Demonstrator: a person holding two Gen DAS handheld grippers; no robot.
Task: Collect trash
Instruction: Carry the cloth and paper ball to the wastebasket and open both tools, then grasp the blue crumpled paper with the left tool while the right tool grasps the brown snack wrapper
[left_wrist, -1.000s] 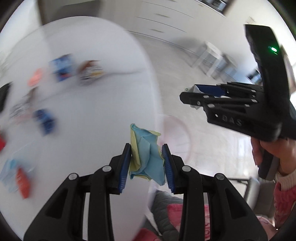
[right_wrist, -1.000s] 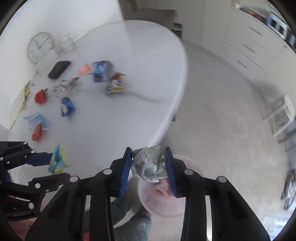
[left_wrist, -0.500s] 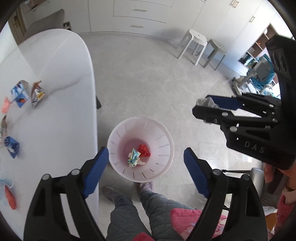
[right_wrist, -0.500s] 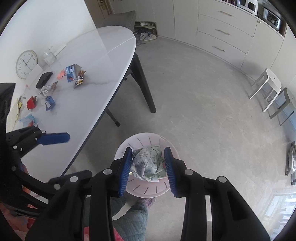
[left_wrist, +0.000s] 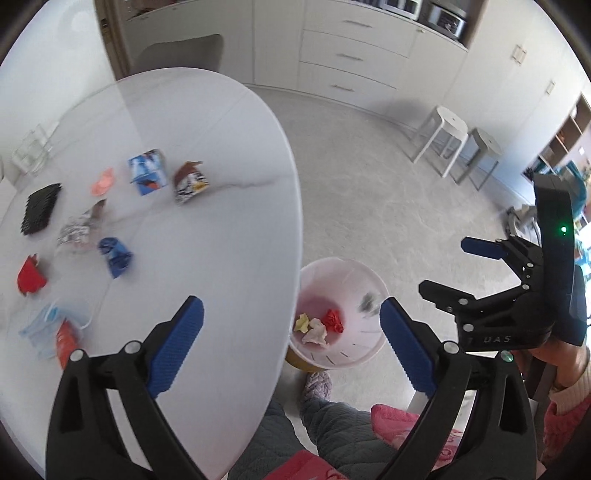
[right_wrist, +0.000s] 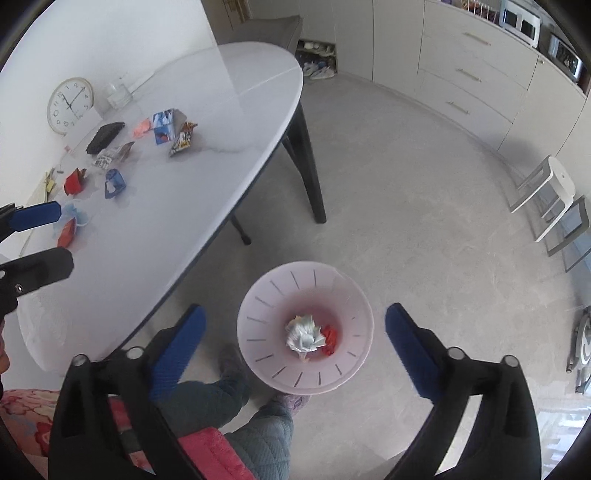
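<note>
A pale pink bin (right_wrist: 258, 295) stands on the floor beside the white table (left_wrist: 207, 258). In it lie a crumpled white paper (right_wrist: 303, 334), a red scrap (right_wrist: 330, 338) and a pale yellow wad (left_wrist: 312, 330). My right gripper (right_wrist: 295, 308) hangs straight over the bin, its jaws opening, nothing between them. My left gripper (left_wrist: 290, 306) is over the table's edge, its jaws also opening and empty. On the table remain a blue carton (left_wrist: 146, 175), a snack wrapper (left_wrist: 190, 182), a blue wrapper (left_wrist: 114, 254), a red wrapper (left_wrist: 31, 275) and a face mask (left_wrist: 44, 325).
A black object (left_wrist: 38, 208) and a clock (right_wrist: 70, 105) sit at the table's far side. A dark table leg (right_wrist: 306, 158) stands near the bin. The person's legs and a slipper (left_wrist: 317, 384) are beside it. Two stools (left_wrist: 443, 136) stand by the cabinets.
The left gripper let a yellow-blue wad fall into the bin, then swung back toward the table. The right gripper came over the bin and released its crumpled paper, which now lies inside.
</note>
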